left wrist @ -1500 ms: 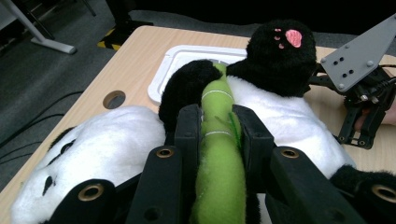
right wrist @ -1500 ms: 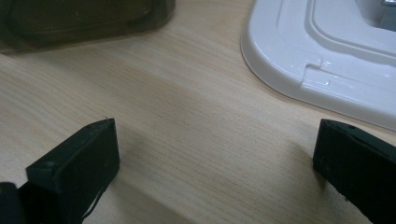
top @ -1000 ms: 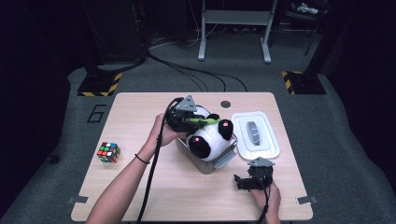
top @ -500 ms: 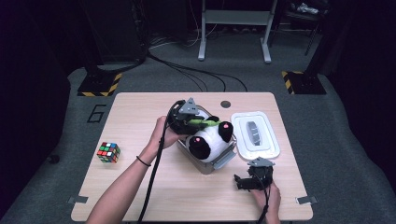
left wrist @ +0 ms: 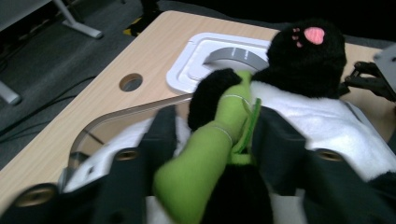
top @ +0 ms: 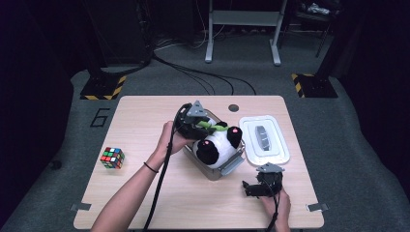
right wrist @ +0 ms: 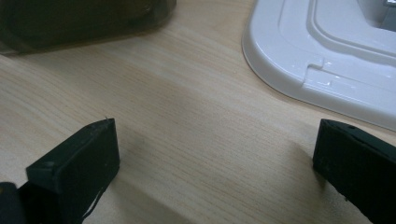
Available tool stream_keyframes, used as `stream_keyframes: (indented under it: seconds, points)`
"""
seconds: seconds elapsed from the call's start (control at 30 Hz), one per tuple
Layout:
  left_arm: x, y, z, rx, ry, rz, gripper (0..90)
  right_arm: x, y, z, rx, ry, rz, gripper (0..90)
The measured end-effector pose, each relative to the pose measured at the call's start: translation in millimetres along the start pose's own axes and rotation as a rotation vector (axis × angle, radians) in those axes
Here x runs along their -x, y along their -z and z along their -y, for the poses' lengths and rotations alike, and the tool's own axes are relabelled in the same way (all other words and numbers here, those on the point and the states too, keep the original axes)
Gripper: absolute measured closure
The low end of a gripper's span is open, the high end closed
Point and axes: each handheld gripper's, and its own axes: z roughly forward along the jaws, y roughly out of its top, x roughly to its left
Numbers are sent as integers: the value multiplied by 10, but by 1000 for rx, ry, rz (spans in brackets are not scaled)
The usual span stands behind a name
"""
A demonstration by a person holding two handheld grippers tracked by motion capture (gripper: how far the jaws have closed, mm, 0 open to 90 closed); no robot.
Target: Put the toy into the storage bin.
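Lower than before, the panda (top: 216, 145) sat in the clear box (top: 231, 166), its green stalk (left wrist: 210, 149) pinched by the left gripper (top: 200, 123). Right gripper (top: 252, 189) rested spread beside the lid (top: 280, 154).

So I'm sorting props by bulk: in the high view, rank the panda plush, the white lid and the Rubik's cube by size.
1. White lid
2. Panda plush, close to the lid and partly hidden in its container, so that order is unsure
3. Rubik's cube, clearly smallest

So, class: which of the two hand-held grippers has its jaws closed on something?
The left hand-held gripper: it clamps the panda toy's green stalk, while the right hand-held gripper rests open on the table.
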Motion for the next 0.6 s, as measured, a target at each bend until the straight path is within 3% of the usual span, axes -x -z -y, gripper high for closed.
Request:
stream_keyframes:
  seconds: [0.13,0.27,0.4,0.6]
  points:
    - [-23,101,9,26,50,-23,282,3,-1,1,1,3,0,0]
    - [-10,222,10,23,57,-20,205,0,-1,1,1,-1,0,0]
    - [64,235,25,-38,57,-28,185,0,-1,1,1,0,0,0]
    - [130,195,104,-64,87,-25,187,2,0,1,-1,3,-2,0]
